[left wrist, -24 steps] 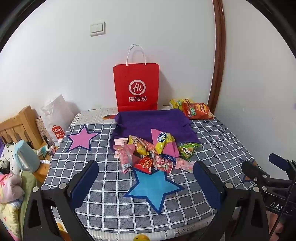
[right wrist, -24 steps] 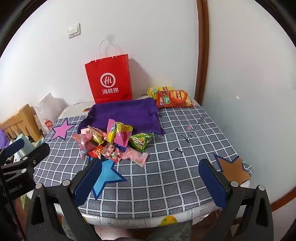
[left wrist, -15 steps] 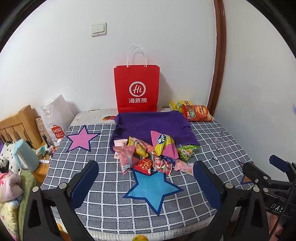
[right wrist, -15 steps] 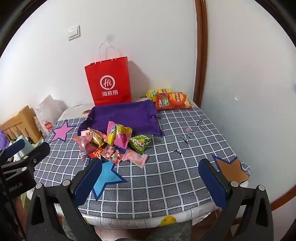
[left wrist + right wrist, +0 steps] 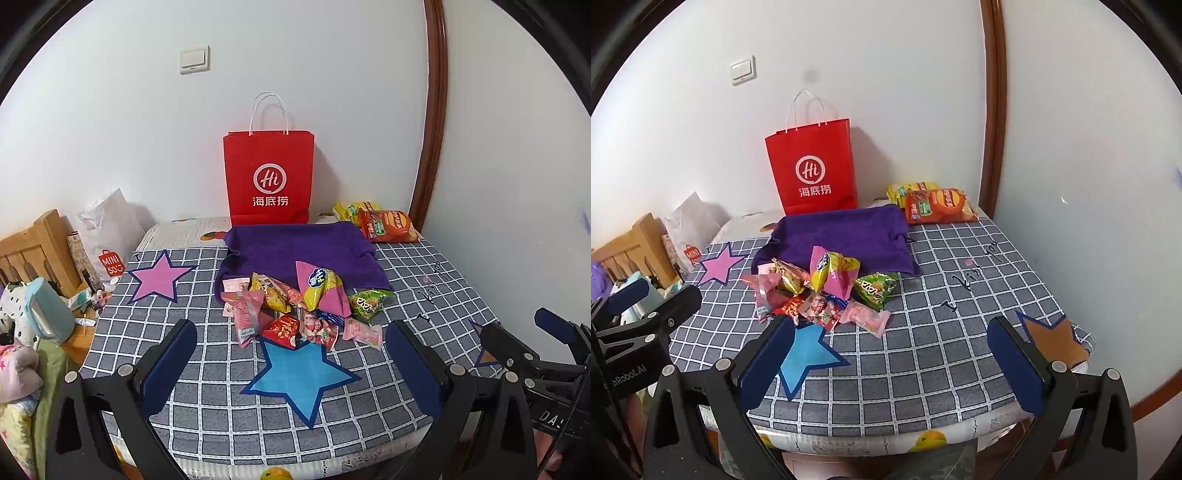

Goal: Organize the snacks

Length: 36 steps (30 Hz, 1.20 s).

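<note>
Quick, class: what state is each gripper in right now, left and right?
Left gripper: open, holding nothing.
Right gripper: open, holding nothing.

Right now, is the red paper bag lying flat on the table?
No, the red paper bag stands upright against the wall behind the purple cloth, handles pointing up.

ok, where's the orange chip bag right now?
Far right corner of the table: the orange chip bag lies flat beside the purple cloth, overlapping a yellow bag behind it, near the brown door frame.
</note>
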Motion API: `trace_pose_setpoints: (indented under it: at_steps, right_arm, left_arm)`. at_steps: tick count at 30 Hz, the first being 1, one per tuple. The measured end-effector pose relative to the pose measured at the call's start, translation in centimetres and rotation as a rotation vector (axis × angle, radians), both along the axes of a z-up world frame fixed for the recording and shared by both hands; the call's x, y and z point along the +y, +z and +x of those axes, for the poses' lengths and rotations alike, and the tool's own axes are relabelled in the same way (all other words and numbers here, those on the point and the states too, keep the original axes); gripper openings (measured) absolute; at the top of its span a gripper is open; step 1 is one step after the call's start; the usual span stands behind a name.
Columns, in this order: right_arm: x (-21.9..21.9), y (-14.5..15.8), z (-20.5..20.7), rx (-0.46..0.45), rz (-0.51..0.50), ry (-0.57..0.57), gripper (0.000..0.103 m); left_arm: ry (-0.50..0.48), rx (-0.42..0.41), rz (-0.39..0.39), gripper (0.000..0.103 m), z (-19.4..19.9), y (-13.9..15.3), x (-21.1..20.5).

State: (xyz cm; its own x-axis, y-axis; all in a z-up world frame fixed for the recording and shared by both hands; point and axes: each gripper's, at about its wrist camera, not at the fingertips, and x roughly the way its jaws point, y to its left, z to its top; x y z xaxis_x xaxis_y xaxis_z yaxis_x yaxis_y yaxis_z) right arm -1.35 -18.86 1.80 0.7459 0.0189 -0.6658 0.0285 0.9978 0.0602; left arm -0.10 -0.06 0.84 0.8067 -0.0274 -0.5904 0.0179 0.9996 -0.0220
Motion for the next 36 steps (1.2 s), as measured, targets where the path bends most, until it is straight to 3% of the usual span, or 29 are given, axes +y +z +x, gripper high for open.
trace_pose_setpoints:
  at_steps: [36]
  right_arm:
    - [0.24,0.4,-0.68,-0.015,0.01,0.01,0.103]
  left_arm:
    - [-0.001,-0.001,-0.001,0.102,-0.18,-0.19,-0.46]
